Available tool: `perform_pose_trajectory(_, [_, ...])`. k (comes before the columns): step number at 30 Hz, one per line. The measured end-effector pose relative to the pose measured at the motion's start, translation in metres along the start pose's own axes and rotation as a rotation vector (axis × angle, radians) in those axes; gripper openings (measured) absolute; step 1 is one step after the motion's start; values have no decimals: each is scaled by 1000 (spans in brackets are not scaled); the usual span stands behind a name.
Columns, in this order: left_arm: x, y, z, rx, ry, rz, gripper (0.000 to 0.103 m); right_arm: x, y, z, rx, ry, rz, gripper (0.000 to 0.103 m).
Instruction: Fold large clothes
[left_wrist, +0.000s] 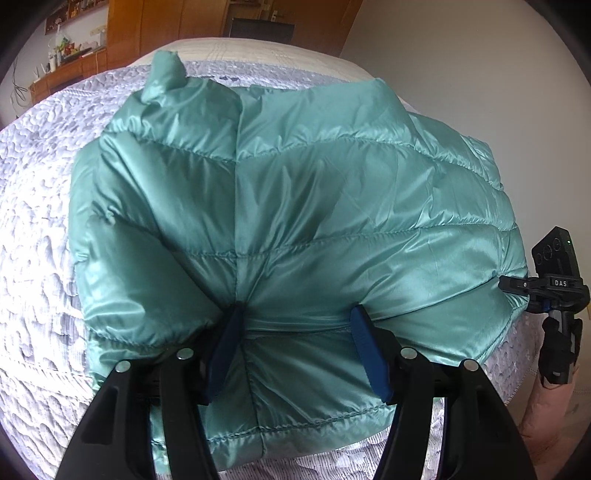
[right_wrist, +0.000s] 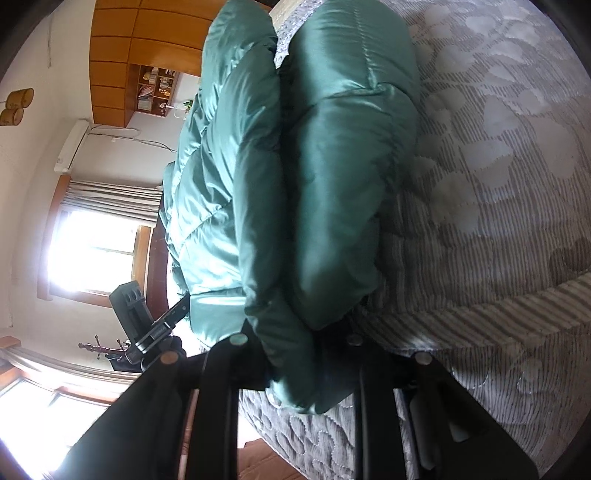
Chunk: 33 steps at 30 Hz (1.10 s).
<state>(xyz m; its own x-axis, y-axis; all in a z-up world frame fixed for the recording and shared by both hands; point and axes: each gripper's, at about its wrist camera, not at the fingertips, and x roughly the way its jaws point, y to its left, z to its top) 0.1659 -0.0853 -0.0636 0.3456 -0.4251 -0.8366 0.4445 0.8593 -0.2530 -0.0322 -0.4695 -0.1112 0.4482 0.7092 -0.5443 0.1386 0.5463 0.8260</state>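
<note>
Item: one teal-green quilted puffer jacket (left_wrist: 295, 206) of glossy nylon, lying folded on a bed under a pale grey bedspread with a raised leaf pattern (left_wrist: 37, 229). It fills the middle of the bed and reaches to the near edge; a sleeve end or collar (left_wrist: 166, 72) pokes up at its far left. From the right wrist view the jacket (right_wrist: 332, 177) shows as two puffed layers, one over the other.

Left gripper (left_wrist: 295, 325): blue-padded jaws about half open, pressed down into the top layer near the jacket's near hem, a ridge of fabric between the pads. Whether they pinch it cannot be told.

Right gripper (right_wrist: 295, 354): jaws nearly closed on the jacket's thick right-hand edge, at the bed's near edge. It shows in the left view as a black body (left_wrist: 550, 291) at the garment's side.

Surroundings: wooden cabinets (left_wrist: 155, 33), window (right_wrist: 96, 254), well apart.

Risks, as judged:
- Slick nylon may slide out of the half-open left jaws.
- Trapped air may spring the fold open once pressure lifts.
- A pull by the right gripper alone may skew the layers or drag the jacket over the near edge.
</note>
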Motion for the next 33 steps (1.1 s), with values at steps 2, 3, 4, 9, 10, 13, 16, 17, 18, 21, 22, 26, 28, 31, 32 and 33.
perform_pose_trajectory(2, [0,0,-2,0,-3,-1,62,0,-4,0,3,1,4,16])
perform_pose_trajectory(3, [0,0,-2,-1,-4,-2,62,1,-6,1,5,2,7,16])
perform_pose_trajectory(4, [0,1,-3,-2,-4,-2,62,0,-8,2,7,3,9,16])
perform_pose_trajectory(9, [-1,3,-4,-6,-9,-3,62,0,-15,3,14,7,14,16])
perform_pose_trajectory(10, [-1,3,-5,-6,-11,-4,62,1,-16,3,13,7,14,16])
perform_pose_trajectory(13, [-1,4,-5,-11,-13,-7,62,1,-17,3,8,9,4,16])
perform_pose_trajectory(16, [-12,9,-7,-52,-26,-25,60,-9,2,-2,-75,-17,-92,26])
perform_pose_trajectory(17, [-18,10,-9,-70,-33,-24,60,-18,12,-5,-116,-48,-154,27])
perform_pose_trajectory(18, [-28,11,-13,-91,-48,-8,61,-26,20,-7,-147,-79,-195,32])
perform_pose_trajectory(21, [-62,16,-36,-166,-113,41,73,-55,47,-18,-253,-165,-263,32])
perform_pose_trajectory(22, [-70,19,-45,-201,-126,51,74,-61,58,-23,-297,-174,-273,32])
perform_pose_trajectory(26, [-93,34,-80,-344,-156,90,82,-50,86,-37,-427,-108,-301,29])
perform_pose_trajectory(28, [-91,44,-92,-442,-147,83,82,-36,91,-38,-464,-60,-331,26])
perform_pose_trajectory(31, [-78,55,-101,-532,-135,-2,82,-17,86,-35,-466,-9,-398,26])
perform_pose_trajectory(32, [-74,58,-101,-551,-148,-18,83,-12,80,-31,-452,4,-413,24])
perform_pose_trajectory(33, [-71,60,-100,-565,-150,-16,83,-9,79,-29,-443,12,-413,21])
